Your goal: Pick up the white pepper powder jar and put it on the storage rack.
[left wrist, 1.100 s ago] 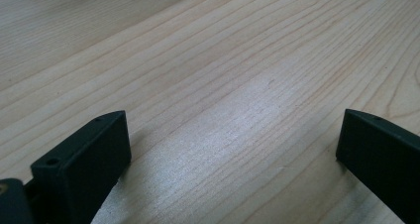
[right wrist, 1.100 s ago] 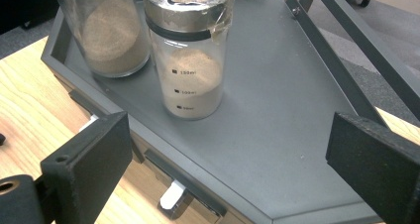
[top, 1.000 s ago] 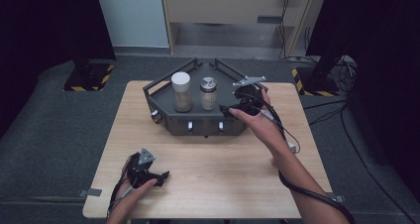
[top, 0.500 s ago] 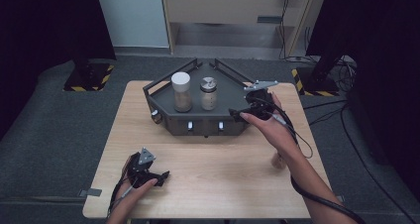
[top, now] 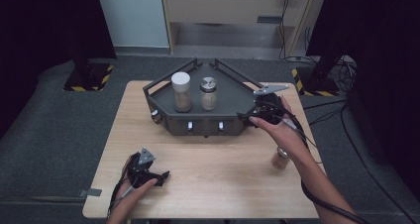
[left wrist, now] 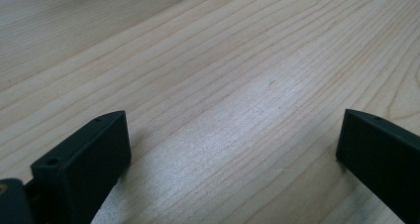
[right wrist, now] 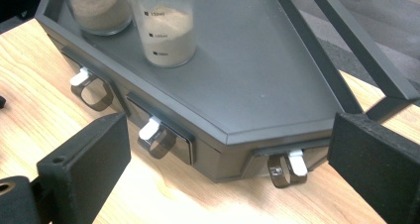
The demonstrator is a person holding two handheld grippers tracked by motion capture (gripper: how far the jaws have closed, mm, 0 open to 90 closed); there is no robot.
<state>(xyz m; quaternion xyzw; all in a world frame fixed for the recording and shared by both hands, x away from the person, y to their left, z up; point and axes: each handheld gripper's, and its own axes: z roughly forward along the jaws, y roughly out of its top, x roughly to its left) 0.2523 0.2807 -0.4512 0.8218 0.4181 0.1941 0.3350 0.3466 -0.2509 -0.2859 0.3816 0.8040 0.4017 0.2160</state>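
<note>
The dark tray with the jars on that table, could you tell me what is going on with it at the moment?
A person holds a gripper in each hand. The right gripper is open at the right front corner of the dark tray, jaws facing a drawer's ring pull, gripping nothing. Two jars of sandy powder stand on the tray; a third jar stands on the table by the forearm. The left gripper is open near the table's front edge.
</note>
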